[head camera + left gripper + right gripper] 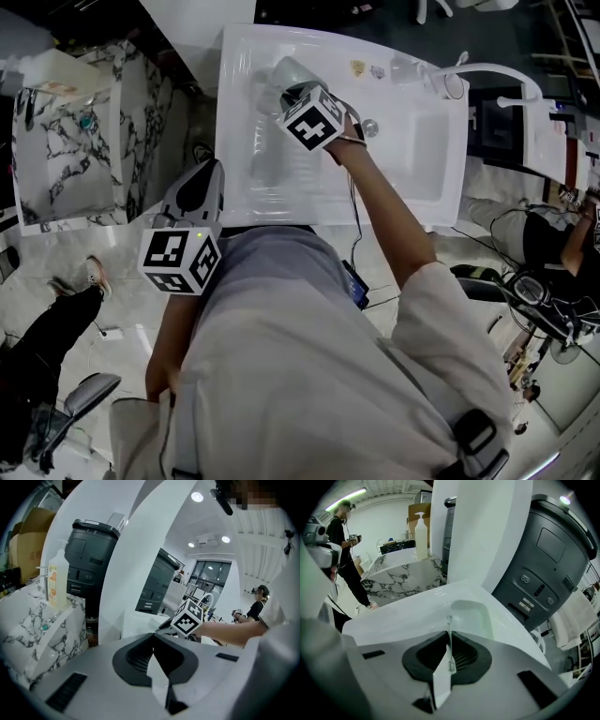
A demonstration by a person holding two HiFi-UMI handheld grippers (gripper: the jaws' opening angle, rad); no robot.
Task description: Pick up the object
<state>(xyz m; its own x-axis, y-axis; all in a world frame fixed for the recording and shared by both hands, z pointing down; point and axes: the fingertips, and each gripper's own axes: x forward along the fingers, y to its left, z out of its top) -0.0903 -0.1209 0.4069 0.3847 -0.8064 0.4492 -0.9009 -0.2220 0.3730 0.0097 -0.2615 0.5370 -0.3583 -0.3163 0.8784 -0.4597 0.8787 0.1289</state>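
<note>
Right gripper view: right gripper jaws nearly together, pinching thin clear plastic strip edge-on. Prob. light, stiff, slick, brittle; hold flat faces mid-length. The left gripper jaws closed, empty.

Tally:
- 2 grippers: left gripper, right gripper.
- 1 thin clear strip, frame centre.
- 1 white sink.
- 1 faucet, upper right.
- 1 marble counter, upper left.
- 1 pump bottle.
- 2 dark grey machines: near machine, far machine.
- 2 bystanders: lower-left bystander, right-edge bystander.
</note>
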